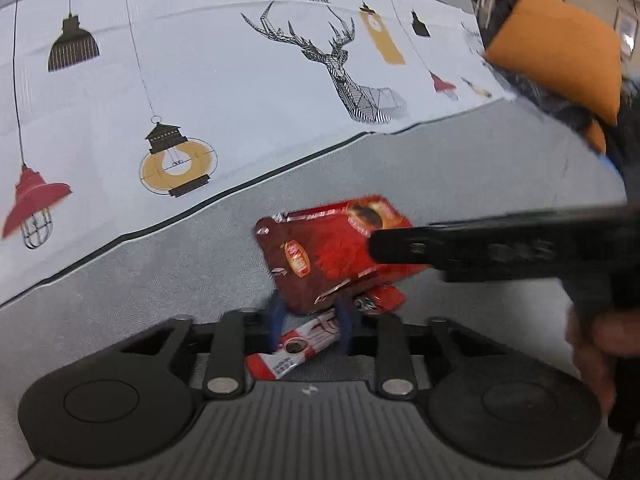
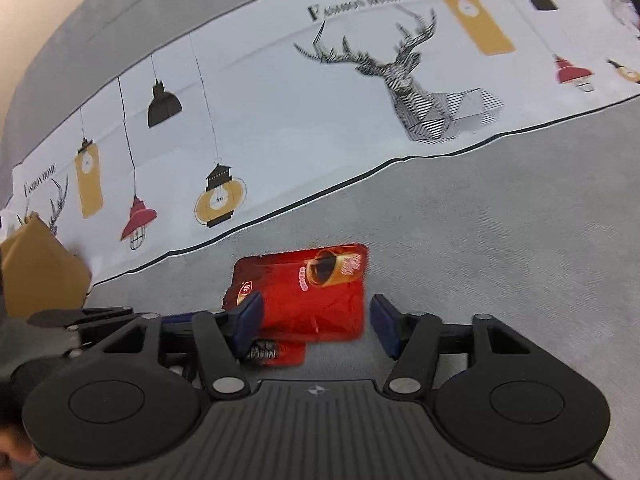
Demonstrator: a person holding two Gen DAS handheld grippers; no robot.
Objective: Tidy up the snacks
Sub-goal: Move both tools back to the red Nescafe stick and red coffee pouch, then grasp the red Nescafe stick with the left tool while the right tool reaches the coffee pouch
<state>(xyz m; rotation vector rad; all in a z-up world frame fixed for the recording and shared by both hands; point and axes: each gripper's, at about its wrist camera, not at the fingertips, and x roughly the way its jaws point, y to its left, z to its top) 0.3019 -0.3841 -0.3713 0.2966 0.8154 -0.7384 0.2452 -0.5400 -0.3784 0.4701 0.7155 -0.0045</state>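
the red snack packet (image 2: 316, 292) lies on the grey bench (image 2: 500, 240) atop a second packet (image 2: 280, 354), between the right gripper (image 2: 316, 320) spread jaws; closing could pinch both. the left gripper (image 1: 310, 316) looks narrowly parted, gripping nothing i can confirm.

1 big red snack bag (image 2: 310, 292) w/ a coffee cup pic lies flat on the grey cloth. A smaller red packet (image 2: 280, 354) pokes out from under its near edge. A red & white stick pack (image 1: 292, 350) lies just beside them, tilted.
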